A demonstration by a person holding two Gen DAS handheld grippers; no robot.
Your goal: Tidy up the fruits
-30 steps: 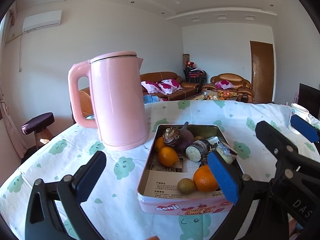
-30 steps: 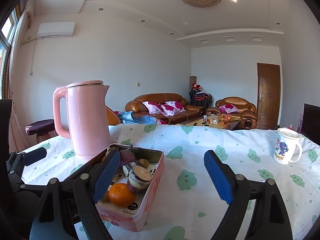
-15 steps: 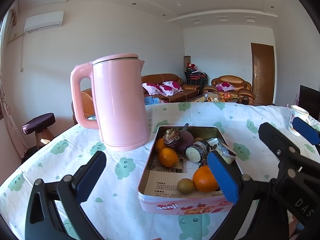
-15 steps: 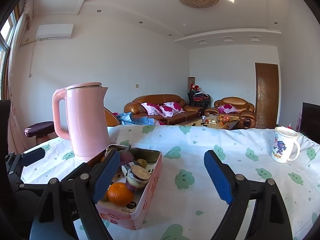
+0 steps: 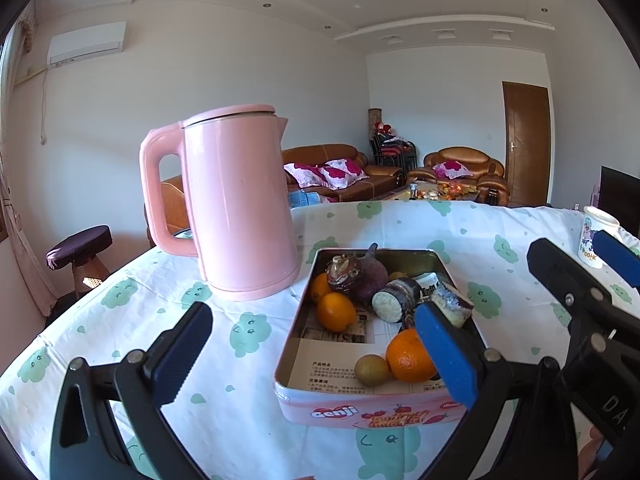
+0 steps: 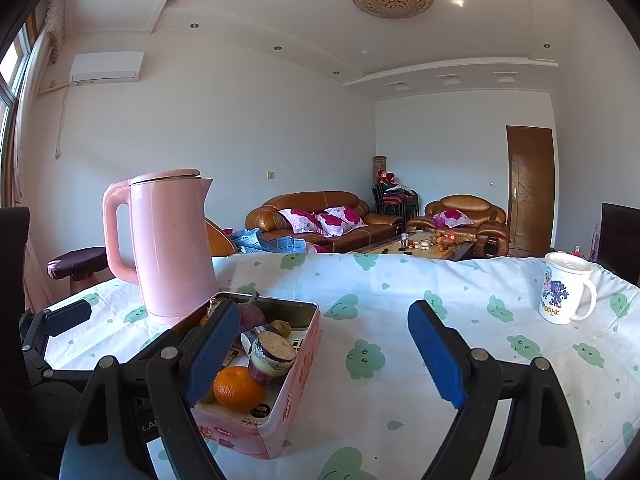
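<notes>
Above the tin (image 5: 372,408), both tools gape wide, holding nothing.

Your right tool (image 6: 320,356) hangs spread wide above the table (image 6: 400,392), gripping nothing. Past its left finger sits the pink tin (image 6: 280,416) holding an orange (image 6: 239,389); the pink kettle (image 6: 168,244) stands beyond, a mug (image 6: 564,288) far right.

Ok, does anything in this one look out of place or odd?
Mildly. The pink tin holds oranges and a kiwi mixed with cut, purple-skinned root pieces, all heaped at its right and far side. Nothing is spilled; kettle and mug stand upright.
</notes>
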